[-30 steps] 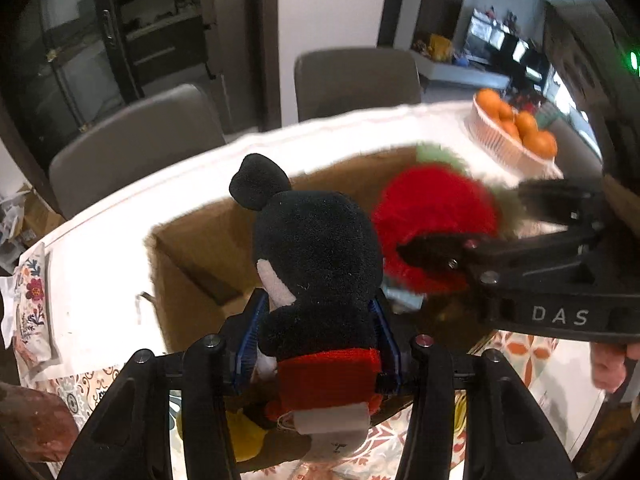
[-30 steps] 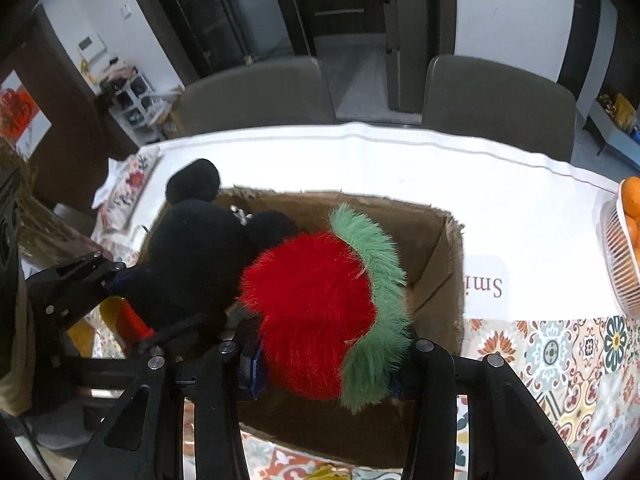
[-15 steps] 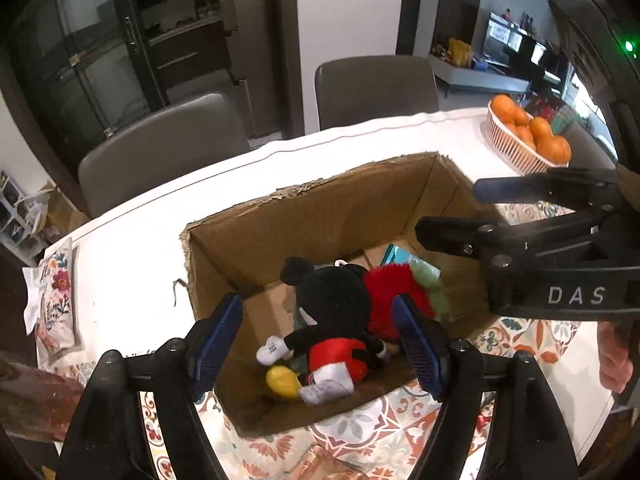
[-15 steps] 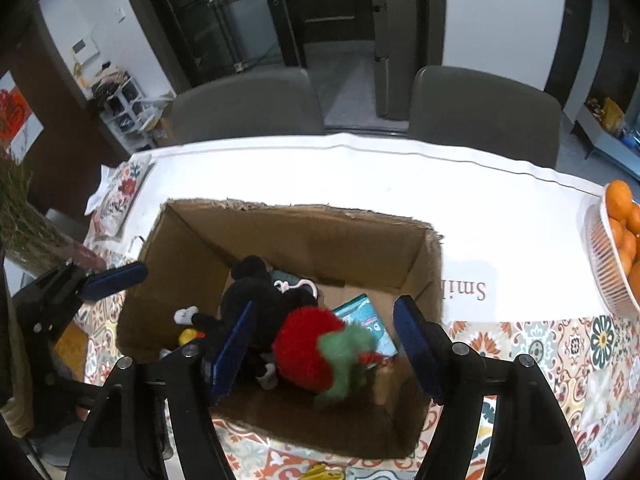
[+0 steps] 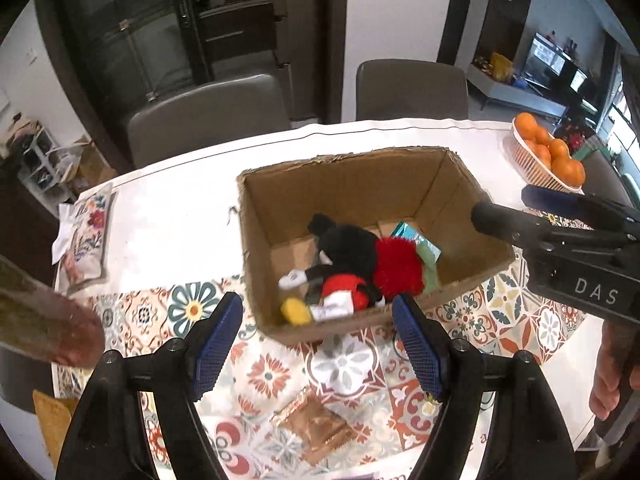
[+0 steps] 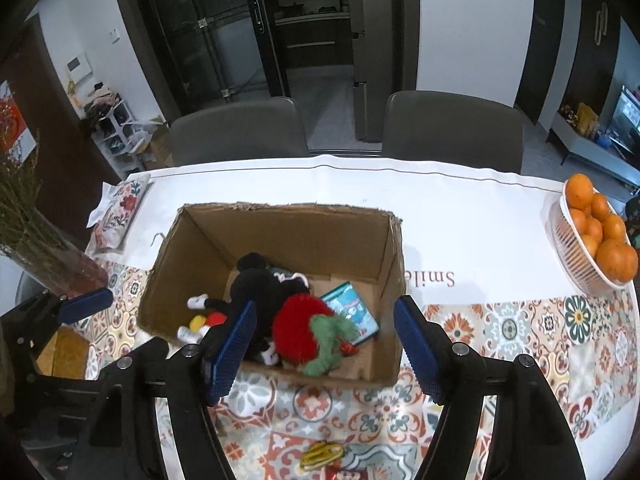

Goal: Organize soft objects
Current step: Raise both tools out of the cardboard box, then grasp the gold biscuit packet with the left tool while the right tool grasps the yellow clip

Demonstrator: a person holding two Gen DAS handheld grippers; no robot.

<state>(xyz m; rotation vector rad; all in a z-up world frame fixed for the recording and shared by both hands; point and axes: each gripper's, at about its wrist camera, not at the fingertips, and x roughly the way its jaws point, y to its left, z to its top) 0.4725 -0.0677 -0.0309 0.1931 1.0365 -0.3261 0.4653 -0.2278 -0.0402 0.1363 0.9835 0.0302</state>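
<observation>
Each hand-held gripper is matte black plastic: two angular arms with small silver screws, ending in ribbed blue pads. The right hand-held gripper (image 5: 500, 212) bears white "DAS" lettering; the left hand-held gripper (image 5: 316, 322) shows none.

The mouse plush (image 6: 256, 292) has its lower body hidden behind the right claw's (image 6: 324, 344) blue pad in the right wrist view. A teal packet (image 5: 416, 240) lies partly under the red-and-green plush (image 5: 400, 268) — its print is too small to read. At the right edge, the hand (image 5: 612, 380) is cut off. Lettering on the surface (image 6: 440, 216) is partly covered by the cardboard box (image 6: 396, 264) — only "Smile" shows, upside down.
</observation>
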